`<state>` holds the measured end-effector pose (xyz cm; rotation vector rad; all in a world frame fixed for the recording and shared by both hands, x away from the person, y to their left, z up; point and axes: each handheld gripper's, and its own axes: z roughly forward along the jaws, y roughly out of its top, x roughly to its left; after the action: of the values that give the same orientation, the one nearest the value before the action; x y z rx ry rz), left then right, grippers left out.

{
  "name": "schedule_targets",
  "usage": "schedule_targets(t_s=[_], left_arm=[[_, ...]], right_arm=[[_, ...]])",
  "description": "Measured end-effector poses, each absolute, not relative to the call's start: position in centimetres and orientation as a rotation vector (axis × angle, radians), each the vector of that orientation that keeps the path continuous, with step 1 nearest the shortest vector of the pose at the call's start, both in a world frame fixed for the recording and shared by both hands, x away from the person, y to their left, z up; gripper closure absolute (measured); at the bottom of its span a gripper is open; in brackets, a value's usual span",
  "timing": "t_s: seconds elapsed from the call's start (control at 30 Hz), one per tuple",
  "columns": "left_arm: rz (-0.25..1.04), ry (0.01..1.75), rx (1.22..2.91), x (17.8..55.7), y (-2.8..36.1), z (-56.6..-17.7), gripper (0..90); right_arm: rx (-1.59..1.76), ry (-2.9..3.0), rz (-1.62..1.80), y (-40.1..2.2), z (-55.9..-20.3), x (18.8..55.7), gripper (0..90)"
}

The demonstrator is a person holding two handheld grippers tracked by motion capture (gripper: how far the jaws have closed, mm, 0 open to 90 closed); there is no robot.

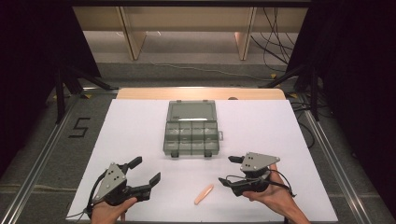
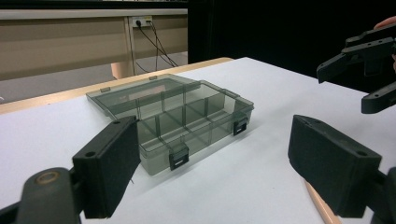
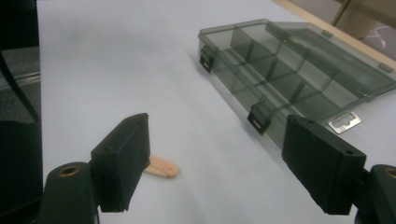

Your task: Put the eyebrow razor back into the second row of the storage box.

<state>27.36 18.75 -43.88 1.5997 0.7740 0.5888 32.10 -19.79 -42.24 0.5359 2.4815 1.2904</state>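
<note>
Stick (image 1: 204, 194), pale and flat like a wooden ice-lolly stick, lying on the white worktop (image 1: 135, 126) just beside the right gripper (image 1: 230, 171), on its inner side, and well apart from the left gripper (image 1: 145, 170). In the right gripper view one rounded end (image 3: 162, 168) shows just behind the left-hand jaw. By appearance the stick is light, stiff and thin; lying flush on the sheet, it probably offers little edge, so a hold across its narrow width near mid-length seems best. Right gripper: held low and nearly level, pointing across the worktop toward the other hand, jaws wide apart with nothing between them. Left gripper: likewise wide open and empty, aimed at the open compartment box (image 1: 192, 128), which sits beyond both grippers, lid folded back.
</note>
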Motion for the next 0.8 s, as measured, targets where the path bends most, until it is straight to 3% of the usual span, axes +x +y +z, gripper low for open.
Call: schedule_targets(t_s=[0.8], left_arm=[[0.586, 0.791, 1.607, 27.4, 18.8, -43.9, 16.6]], right_arm=[[0.197, 2.837, 0.987, -13.8, -42.6, 33.4, 33.1]])
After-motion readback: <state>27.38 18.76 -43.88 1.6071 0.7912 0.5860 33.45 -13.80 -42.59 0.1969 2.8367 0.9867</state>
